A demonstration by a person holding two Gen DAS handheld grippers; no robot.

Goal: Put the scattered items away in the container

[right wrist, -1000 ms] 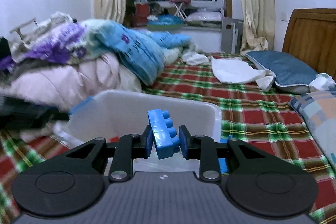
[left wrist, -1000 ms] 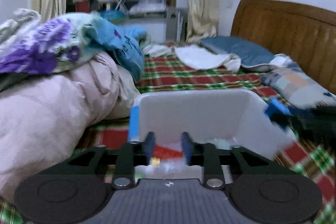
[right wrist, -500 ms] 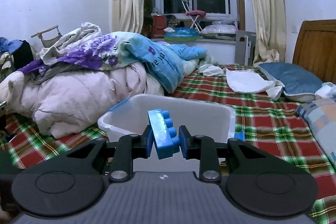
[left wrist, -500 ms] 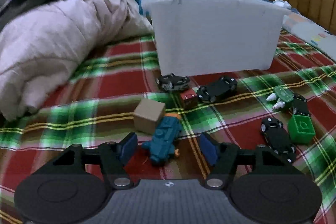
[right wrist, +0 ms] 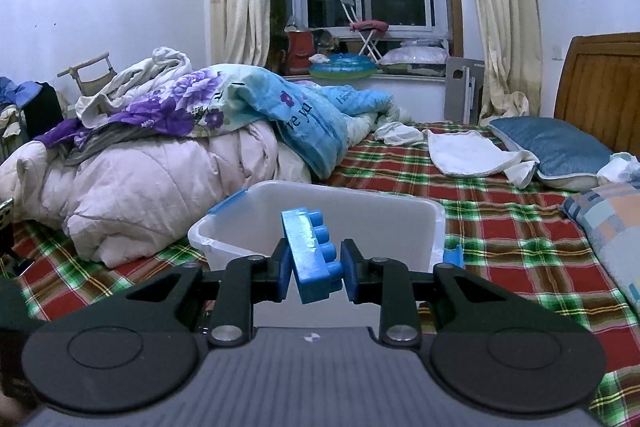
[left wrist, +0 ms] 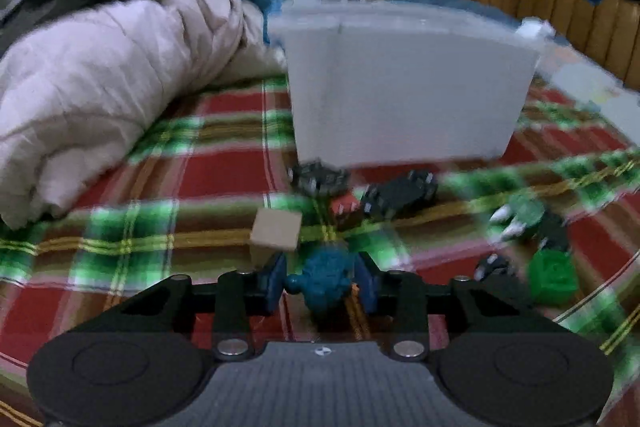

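Your left gripper (left wrist: 322,281): one, low over the plaid bedspread (left wrist: 120,227), jaws closing around one teal toy figure (left wrist: 326,277); the blur hides whether the pads press on it yet.

Left wrist view, left to right:
- one pink quilt (left wrist: 100,87), heaped at far left
- one tan cube (left wrist: 276,229), just beside the left finger
- one grey toy car (left wrist: 318,177), against the container's near wall
- one small red block (left wrist: 346,207)
- one black toy car (left wrist: 400,193)
- one green-and-white toy (left wrist: 520,215)
- one green cube (left wrist: 554,277), near right
- further dark toys among these, too smeared to count

One white container (left wrist: 404,95) stands far centre; here you see only its outer wall.

Your right gripper (right wrist: 314,269): one, clamped on one blue studded brick (right wrist: 312,255), above the container's (right wrist: 224,239) near rim. Only this view shows the open top, the blue latch (right wrist: 230,201) at its left corner and one blue piece (right wrist: 454,255) outside its right wall. Scattered toys do not appear here.

Open bedspread lies left of the tan cube; the quilt bounds it.
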